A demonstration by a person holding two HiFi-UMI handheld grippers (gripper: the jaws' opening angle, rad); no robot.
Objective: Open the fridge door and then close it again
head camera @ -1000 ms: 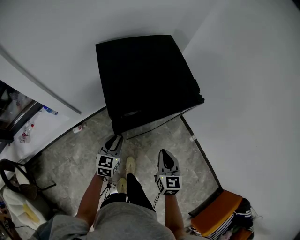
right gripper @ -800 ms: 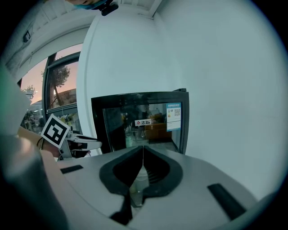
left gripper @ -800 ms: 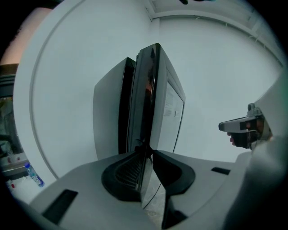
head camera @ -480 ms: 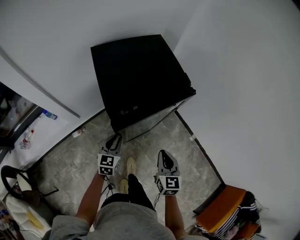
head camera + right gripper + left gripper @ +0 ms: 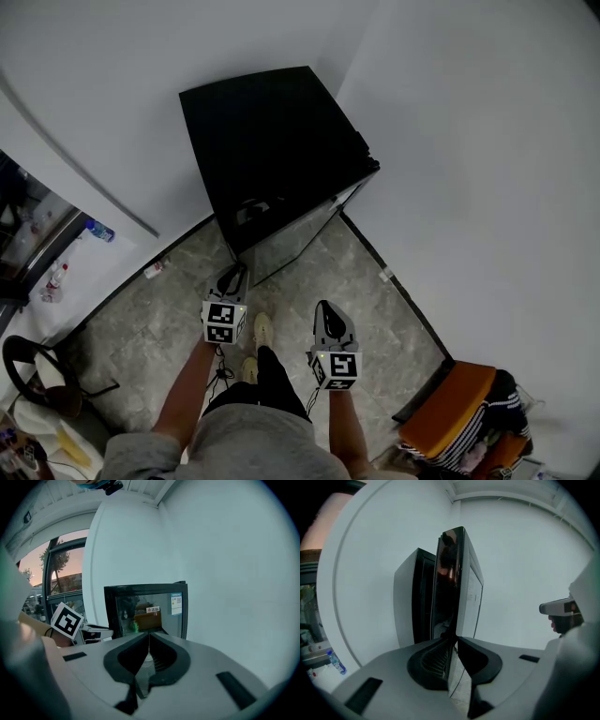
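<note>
A small black fridge stands in the corner of two white walls. Its glass door faces me and looks closed. Through the glass door a cardboard box and a green bottle show. My left gripper hovers just short of the door's left edge, and the door edge stands ahead of the left gripper. Its jaws are closing with a narrow gap and nothing between them. My right gripper hangs over the floor farther back, and the right gripper is shut and empty.
An orange seat with striped cloth sits at the right wall. Bottles lie by the glass front on the left, and a dark chair stands nearby. My shoe rests on the grey stone floor between the grippers.
The left gripper has edged forward toward the fridge. The view has shifted, so more of the glass front shows. The right gripper keeps its spot in the picture.
</note>
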